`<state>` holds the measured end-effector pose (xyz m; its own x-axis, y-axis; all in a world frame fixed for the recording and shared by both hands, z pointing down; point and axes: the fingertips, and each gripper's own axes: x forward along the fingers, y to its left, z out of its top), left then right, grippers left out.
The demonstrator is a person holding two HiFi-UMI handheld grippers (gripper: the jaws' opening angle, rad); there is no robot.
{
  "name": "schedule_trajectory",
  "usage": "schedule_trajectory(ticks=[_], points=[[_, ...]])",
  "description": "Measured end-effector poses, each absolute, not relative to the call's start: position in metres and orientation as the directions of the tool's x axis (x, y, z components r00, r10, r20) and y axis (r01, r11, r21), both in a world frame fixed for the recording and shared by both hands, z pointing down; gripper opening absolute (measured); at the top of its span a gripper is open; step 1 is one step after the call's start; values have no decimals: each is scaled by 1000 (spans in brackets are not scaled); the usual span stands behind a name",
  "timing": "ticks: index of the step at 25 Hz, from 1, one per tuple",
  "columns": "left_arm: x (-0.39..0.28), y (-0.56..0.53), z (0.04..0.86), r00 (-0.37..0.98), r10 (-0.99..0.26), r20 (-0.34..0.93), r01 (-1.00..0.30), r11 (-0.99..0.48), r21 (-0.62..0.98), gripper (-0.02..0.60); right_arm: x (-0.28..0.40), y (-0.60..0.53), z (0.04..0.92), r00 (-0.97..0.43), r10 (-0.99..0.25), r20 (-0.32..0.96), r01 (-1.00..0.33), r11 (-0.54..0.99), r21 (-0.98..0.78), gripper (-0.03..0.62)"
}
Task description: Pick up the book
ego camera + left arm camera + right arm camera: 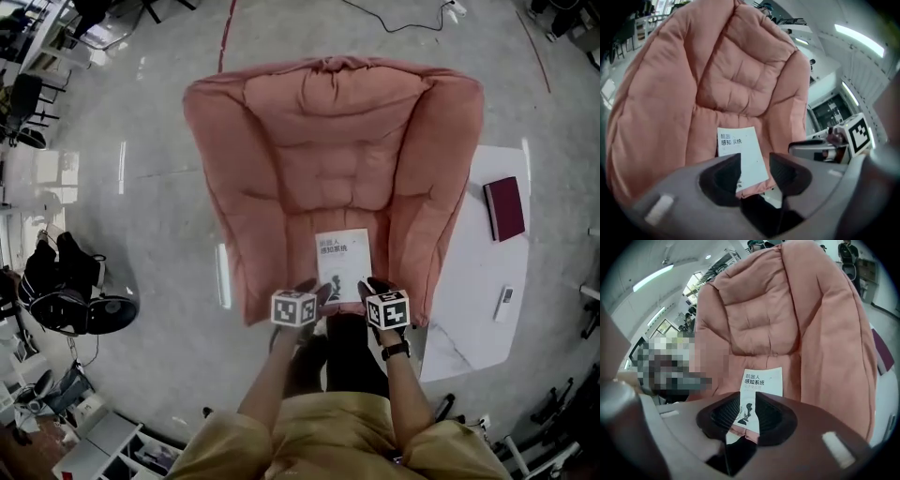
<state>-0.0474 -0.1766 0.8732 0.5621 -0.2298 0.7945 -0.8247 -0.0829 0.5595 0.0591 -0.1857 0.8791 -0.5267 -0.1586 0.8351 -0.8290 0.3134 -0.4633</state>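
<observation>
Head view, book (343, 265): white cover, lying flat on the seat of the pink armchair (328, 141), close to the seat's front lip. It is not on the desk (469, 319), but just past the desk's left edge.
Head view, tongs: the left tongs (307, 289) are at the book's near left corner and the right tongs (375, 286) at its near right corner, both low over the seat lip.
Head view, desk: a maroon book (504, 207) lies towards the far right corner, and a small white remote (503, 303) (or something like one) lies by the right edge.
Left gripper view, left tongs (754, 168): jaws well apart, gripping nothing. The book's (740, 152) near end shows in the gap.
Right gripper view, right tongs (749, 416): jaws apart by a narrower gap, with the book (761, 380) seen through it. It does not look pinched.
Step in hand: lining up for the grasp, I judge.
Next move: one jaw probably has to slide under the near edge on the soft cushion, then close and lift level.
</observation>
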Motion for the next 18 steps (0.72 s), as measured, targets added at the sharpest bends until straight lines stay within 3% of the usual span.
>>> schedule_trajectory(ticks=[6, 10, 18], points=[[-43, -172, 957, 612, -179, 770, -775, 56, 629, 206, 69, -184, 964, -496, -131, 858, -858, 224, -462, 117], [-44, -164, 996, 599, -144, 788, -783, 99, 614, 210, 76, -179, 1004, -449, -120, 886, -886, 193, -422, 172], [-52, -166, 1059, 556, -131, 821, -800, 183, 571, 258, 77, -182, 1064, -402, -108, 909, -899, 235, -369, 195]])
